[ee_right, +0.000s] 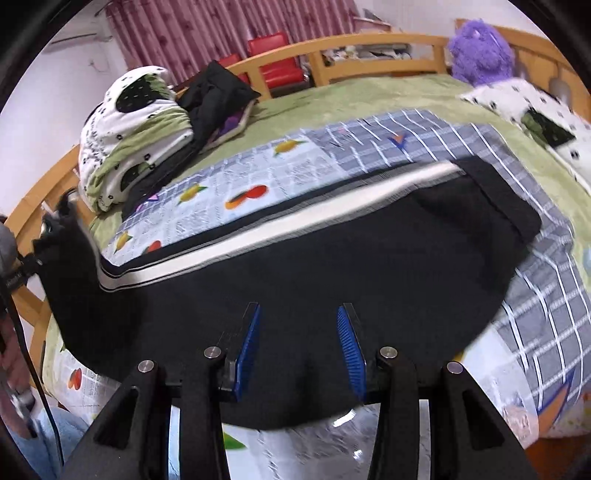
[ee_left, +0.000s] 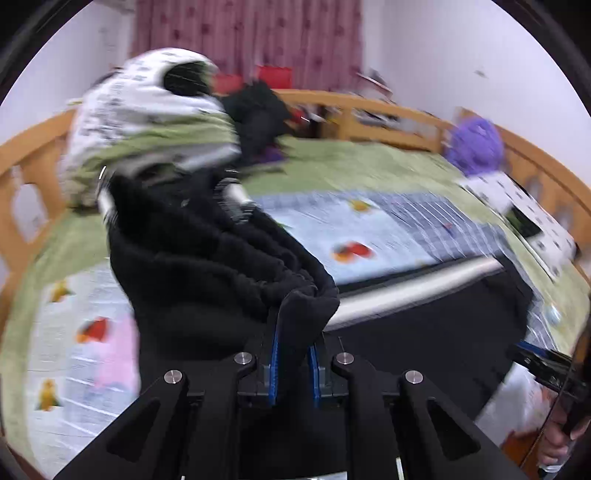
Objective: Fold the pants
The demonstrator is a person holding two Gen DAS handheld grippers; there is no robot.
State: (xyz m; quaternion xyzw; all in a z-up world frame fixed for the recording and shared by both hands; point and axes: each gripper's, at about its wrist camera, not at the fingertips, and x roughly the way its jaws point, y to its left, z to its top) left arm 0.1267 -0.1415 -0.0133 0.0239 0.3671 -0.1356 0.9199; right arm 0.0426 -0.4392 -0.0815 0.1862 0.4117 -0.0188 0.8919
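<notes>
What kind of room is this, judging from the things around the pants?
Most likely a bedroom: a wooden bed frame surrounds the bedding, a purple plush toy sits near it, and pink curtains hang behind.

Both grippers, left gripper (ee_left: 293, 350) and right gripper (ee_right: 299, 347): black angular linkages, silver round-head screws, blue ribbed pads (ee_right: 248, 347) (person's jeans look light blue).

— What carries the things?

— A bed (ee_right: 369, 44) with a wooden rail. On it lies a green blanket (ee_right: 354, 99), and a fruit-print sheet (ee_right: 236, 177) over that.

— What lies on the sheet?

— The black pants (ee_right: 314, 266). Far back are folded bedding (ee_right: 125, 136), a purple plush toy (ee_right: 480, 51) and a spotted pillow (ee_right: 524, 107).
</notes>
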